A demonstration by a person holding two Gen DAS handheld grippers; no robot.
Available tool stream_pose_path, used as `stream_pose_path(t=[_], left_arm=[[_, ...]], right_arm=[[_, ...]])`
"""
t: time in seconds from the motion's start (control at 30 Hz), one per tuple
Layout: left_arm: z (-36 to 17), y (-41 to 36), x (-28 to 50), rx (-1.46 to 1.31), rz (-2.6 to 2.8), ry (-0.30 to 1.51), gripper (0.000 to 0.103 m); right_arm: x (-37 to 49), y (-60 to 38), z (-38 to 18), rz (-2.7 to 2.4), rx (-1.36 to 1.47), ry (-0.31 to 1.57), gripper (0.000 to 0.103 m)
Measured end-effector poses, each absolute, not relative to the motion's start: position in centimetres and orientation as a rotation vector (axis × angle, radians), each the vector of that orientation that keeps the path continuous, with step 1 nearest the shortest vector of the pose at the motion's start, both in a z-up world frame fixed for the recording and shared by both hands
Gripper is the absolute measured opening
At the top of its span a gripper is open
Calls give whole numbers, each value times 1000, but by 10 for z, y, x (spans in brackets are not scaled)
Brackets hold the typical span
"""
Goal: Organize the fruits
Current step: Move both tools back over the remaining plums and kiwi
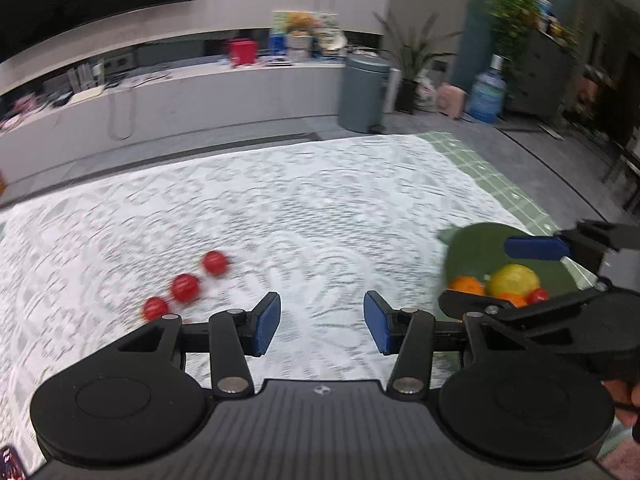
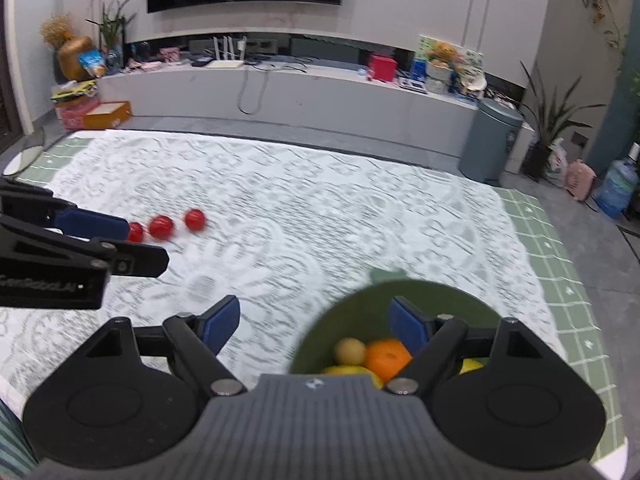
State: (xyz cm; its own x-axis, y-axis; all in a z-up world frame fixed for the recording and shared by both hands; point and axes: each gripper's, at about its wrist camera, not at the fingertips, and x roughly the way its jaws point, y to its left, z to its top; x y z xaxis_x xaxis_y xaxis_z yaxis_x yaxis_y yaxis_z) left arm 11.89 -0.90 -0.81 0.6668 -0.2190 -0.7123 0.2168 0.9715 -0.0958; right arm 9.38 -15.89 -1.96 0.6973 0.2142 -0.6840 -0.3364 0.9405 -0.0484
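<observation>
Three small red fruits (image 1: 185,287) lie in a row on the white lace cloth, ahead and left of my left gripper (image 1: 322,322), which is open and empty above the cloth. They also show in the right wrist view (image 2: 161,227). A green bowl (image 2: 360,308) holds an orange (image 2: 386,356), a small yellow-brown fruit (image 2: 349,351) and yellow fruits. My right gripper (image 2: 316,326) is open and empty, its right finger over the bowl. In the left wrist view the bowl (image 1: 476,244) sits at the right with a yellow fruit (image 1: 514,280) in it.
The white lace cloth (image 2: 320,208) covers a green checked mat (image 2: 560,272). Beyond it stand a grey bin (image 2: 490,144), a low white TV bench (image 2: 280,92), potted plants and a water bottle (image 2: 618,190).
</observation>
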Motion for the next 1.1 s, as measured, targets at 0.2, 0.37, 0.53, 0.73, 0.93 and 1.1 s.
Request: stream_pose_path(t=[0.2,0.37,0.53,0.73,0.93,1.1], left_arm=[[-15,26,120,-50,-163,815,57],[-24,46,123,-90,-118,829,57],[-35,63,128,-149,-94,853,57],[-49,77,133,-192,-96,855,57],[-64,88,133,-241,-86,823,52],[-78,100,137,-307,-67,837,52]], right_arm=[[99,-124,-22,371,-212,723,83],[106,-98,-29,395,-261,713,84],[117,-80,-39,408,-290,724,83],[131,-67,-55,434,-291,761,83],[145,-56,-68,490,-275,770,75],[157,-46,-81,525,-301,785,60]])
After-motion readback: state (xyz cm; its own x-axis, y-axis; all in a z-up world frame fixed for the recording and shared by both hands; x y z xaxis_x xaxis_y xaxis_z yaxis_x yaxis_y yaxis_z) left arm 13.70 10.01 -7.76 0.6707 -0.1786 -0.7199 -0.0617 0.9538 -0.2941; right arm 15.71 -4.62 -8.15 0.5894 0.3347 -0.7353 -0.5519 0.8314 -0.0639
